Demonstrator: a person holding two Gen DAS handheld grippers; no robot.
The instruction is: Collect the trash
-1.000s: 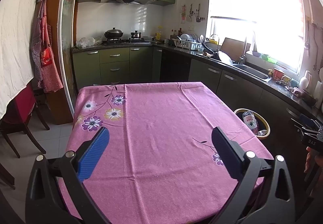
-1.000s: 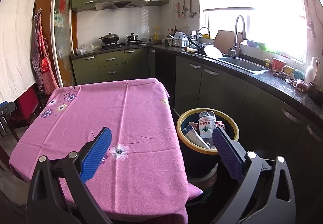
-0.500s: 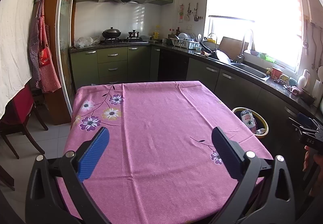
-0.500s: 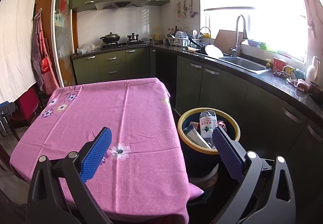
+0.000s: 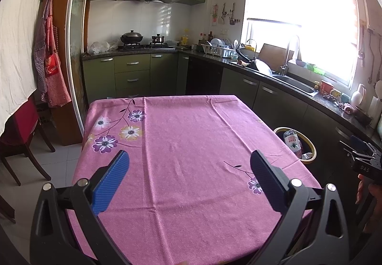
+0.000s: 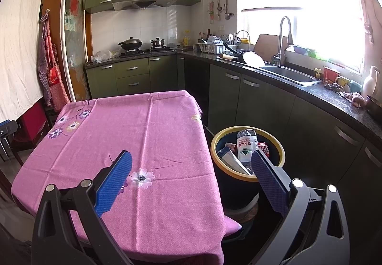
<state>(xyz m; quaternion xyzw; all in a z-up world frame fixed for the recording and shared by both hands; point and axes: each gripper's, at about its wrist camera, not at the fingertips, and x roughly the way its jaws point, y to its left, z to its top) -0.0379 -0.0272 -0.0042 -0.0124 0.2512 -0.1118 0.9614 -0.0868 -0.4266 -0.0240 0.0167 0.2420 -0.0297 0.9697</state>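
Trash sits entirely in the bin (image 6: 248, 177), a dark bucket with a yellow rim standing on the floor just beside the right edge of the bench (image 6: 133, 136), between it and the green cabinets. Nothing loose shows on the pink flowered cloth in either view.

Contents visible from the right wrist view: a clear plastic bottle (image 6: 246, 146) with a white and green label, standing tilted, neck up; a red can (image 6: 263, 146) behind it, mostly hidden; a flat carton (image 6: 230, 159) leaning against the near wall; a smaller card pack at the back. From the left wrist view only the bottle and the rim (image 5: 310, 145) show.

Handling, as a judgement: all light, empty packaging. The bottle looks thin-walled and will dent and slide under a hard squeeze; best taken across the labelled body, not the neck. The can is stiffer but smooth and slippery. The carton is soft, best pinched on a flat face near an edge. Nothing looks fragile.

Left gripper (image 5: 188, 169) hangs over the near half of the bench, jaws wide apart, holding nothing. Right gripper (image 6: 191, 168) hovers at the bench's right corner, jaws equally wide and empty, its right finger in line with the bin mouth.

The task looks about finished.
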